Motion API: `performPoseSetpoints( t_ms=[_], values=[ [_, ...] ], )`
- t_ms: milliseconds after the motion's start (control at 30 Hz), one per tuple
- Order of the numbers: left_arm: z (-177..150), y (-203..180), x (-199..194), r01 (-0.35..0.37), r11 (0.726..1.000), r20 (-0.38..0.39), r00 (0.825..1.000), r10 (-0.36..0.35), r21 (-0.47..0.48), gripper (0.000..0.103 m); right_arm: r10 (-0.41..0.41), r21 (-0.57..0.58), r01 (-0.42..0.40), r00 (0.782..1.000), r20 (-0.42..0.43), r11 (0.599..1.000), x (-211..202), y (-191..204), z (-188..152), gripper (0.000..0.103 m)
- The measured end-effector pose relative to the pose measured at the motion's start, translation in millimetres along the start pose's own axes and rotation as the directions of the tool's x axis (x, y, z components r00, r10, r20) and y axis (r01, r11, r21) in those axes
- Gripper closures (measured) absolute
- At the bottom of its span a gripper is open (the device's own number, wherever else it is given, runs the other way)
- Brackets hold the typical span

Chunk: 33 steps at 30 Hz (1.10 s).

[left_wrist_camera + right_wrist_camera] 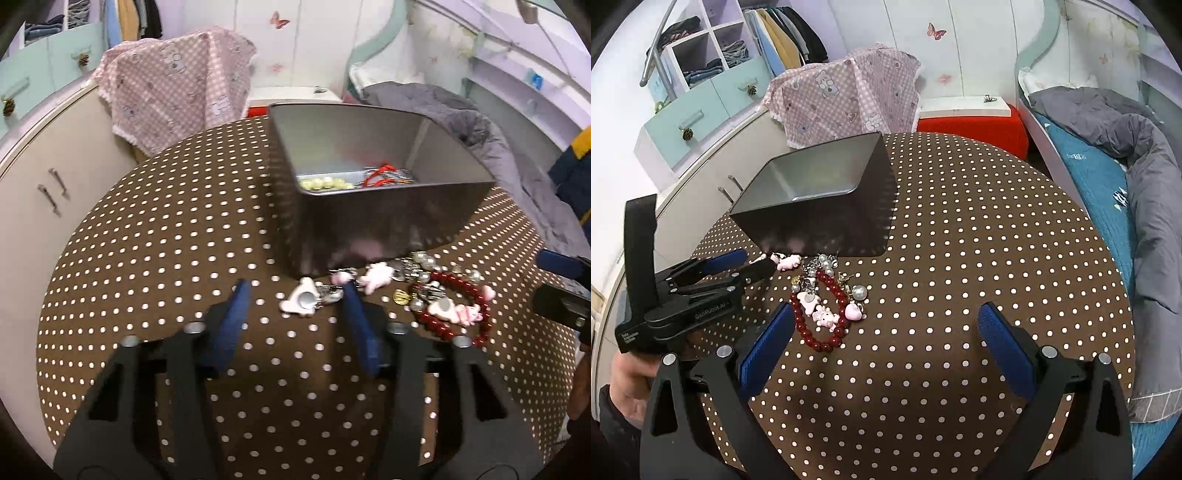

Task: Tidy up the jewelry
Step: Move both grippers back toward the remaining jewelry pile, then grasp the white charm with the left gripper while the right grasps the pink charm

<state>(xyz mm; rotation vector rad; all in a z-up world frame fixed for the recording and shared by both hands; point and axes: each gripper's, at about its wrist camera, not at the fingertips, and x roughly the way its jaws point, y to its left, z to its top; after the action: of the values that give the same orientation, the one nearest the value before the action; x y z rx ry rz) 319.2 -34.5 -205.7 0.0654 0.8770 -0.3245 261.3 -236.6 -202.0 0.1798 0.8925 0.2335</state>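
Note:
A grey metal tin (388, 218) stands on the dotted brown table (166, 229); pale green beads (325, 183) and a red cord piece (384, 176) lie inside. Loose jewelry lies in front of it: a dark red bead bracelet (454, 306), pink charms (376, 277) and a pink-and-silver charm (304, 301). My left gripper (295, 295) is open, its fingertips either side of that charm, just above the table. In the right wrist view my right gripper (886, 321) is open and empty, right of the bracelet (820, 314); the left gripper (753, 262) reaches toward the tin (827, 210).
A pink checked cloth (849, 92) drapes over something behind the table. A cream cabinet (48, 192) stands at the left, a red box (975, 129) at the back, and a bed with a grey quilt (1145, 177) at the right.

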Motion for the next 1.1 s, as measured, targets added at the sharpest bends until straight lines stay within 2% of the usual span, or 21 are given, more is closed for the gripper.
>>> performPoseSetpoints(
  t_ms=[100, 267, 333, 433, 600, 700, 767, 900, 1100],
  values=[
    [-2, 1, -2, 0.017, 1.0, 0.001, 1.0, -0.017, -0.004, 0.069, -0.006, -0.005, 0.006, 1.0, -0.005, 1.0, 2, 0, -2, 0.008],
    [-10, -2, -9, 0.018, 1.0, 0.0, 1.0, -0.018, 0.004, 0.07, -0.038, -0.04, 0.037, 0.999, -0.014, 0.999, 11, 3, -4, 0.01],
    [-14, -2, -11, 0.018, 1.0, 0.001, 1.0, -0.018, 0.004, 0.07, -0.041, -0.052, 0.039, 0.999, -0.029, 0.998, 17, 5, -6, 0.031],
    [-19, -2, -13, 0.014, 1.0, 0.001, 1.0, -0.014, -0.001, 0.07, -0.043, -0.074, 0.04, 0.998, -0.04, 0.996, 26, 11, -5, 0.05],
    [-21, -2, -14, 0.009, 1.0, 0.001, 1.0, -0.009, -0.001, 0.07, -0.051, -0.17, 0.044, 0.998, -0.035, 0.984, 34, 30, -4, 0.063],
    [-20, -3, -13, 0.005, 1.0, 0.001, 1.0, -0.005, 0.001, 0.07, -0.008, -0.181, 0.001, 0.999, -0.038, 0.983, 32, 34, -7, 0.084],
    [-21, -2, -13, 0.011, 1.0, 0.002, 1.0, -0.011, -0.005, 0.07, -0.012, -0.2, 0.006, 0.999, -0.032, 0.98, 29, 36, -9, 0.086],
    [-21, -1, -15, 0.019, 1.0, 0.005, 1.0, -0.019, -0.016, 0.07, 0.069, -0.133, -0.072, 0.997, -0.027, 0.988, 20, 27, -11, 0.093],
    [-24, -1, -18, 0.028, 0.999, 0.009, 1.0, -0.028, -0.021, 0.07, 0.133, -0.087, -0.133, 0.991, -0.005, 0.987, 3, 18, -12, 0.094]
  ],
)
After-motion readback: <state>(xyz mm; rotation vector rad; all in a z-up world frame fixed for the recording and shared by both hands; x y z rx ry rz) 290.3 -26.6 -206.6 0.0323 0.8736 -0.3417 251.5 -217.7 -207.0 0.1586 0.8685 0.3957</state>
